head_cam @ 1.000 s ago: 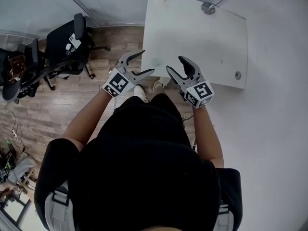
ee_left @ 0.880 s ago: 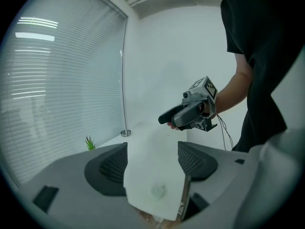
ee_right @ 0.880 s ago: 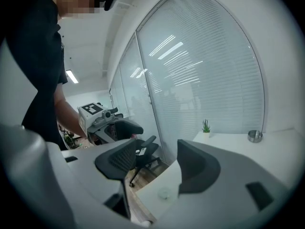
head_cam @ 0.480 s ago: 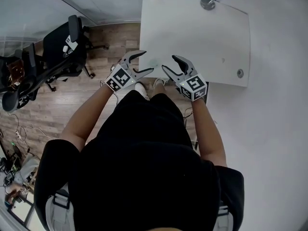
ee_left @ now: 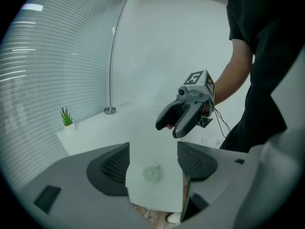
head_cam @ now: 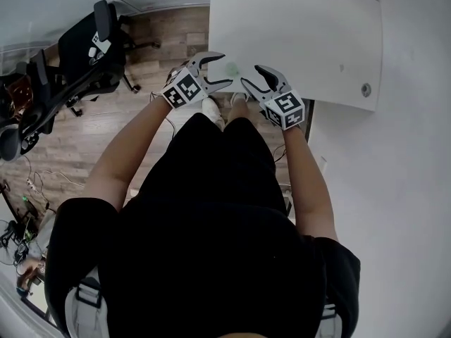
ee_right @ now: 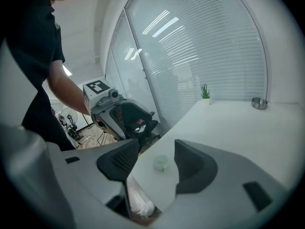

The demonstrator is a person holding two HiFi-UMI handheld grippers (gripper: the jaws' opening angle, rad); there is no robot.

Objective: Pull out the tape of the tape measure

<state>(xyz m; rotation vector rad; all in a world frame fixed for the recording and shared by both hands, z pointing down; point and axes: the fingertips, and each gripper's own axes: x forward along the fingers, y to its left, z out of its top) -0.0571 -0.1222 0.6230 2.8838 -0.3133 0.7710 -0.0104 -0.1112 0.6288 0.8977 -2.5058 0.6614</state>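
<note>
A black office chair [head_cam: 88, 44] stands far left on the wood floor [head_cam: 141, 111]. The left gripper [head_cam: 223, 68] hovers at the near edge of the white table [head_cam: 310, 41], its jaws wide and empty. A small, pale, round tape measure [ee_left: 152, 173] lies on the table just beyond, untouched. To its right, the right gripper [head_cam: 250, 74] has just been narrowing its jaws, with nothing between them. Slatted blinds [ee_right: 214, 46] line the far glass wall.

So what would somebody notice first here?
The two grey grippers with checkered cubes, left gripper and right gripper, hang over the near edge of the white table, jaws open and empty; the right's have just been closing a little. Between them a small pale round tape measure lies on the table. A black chair stands at the left.
</note>
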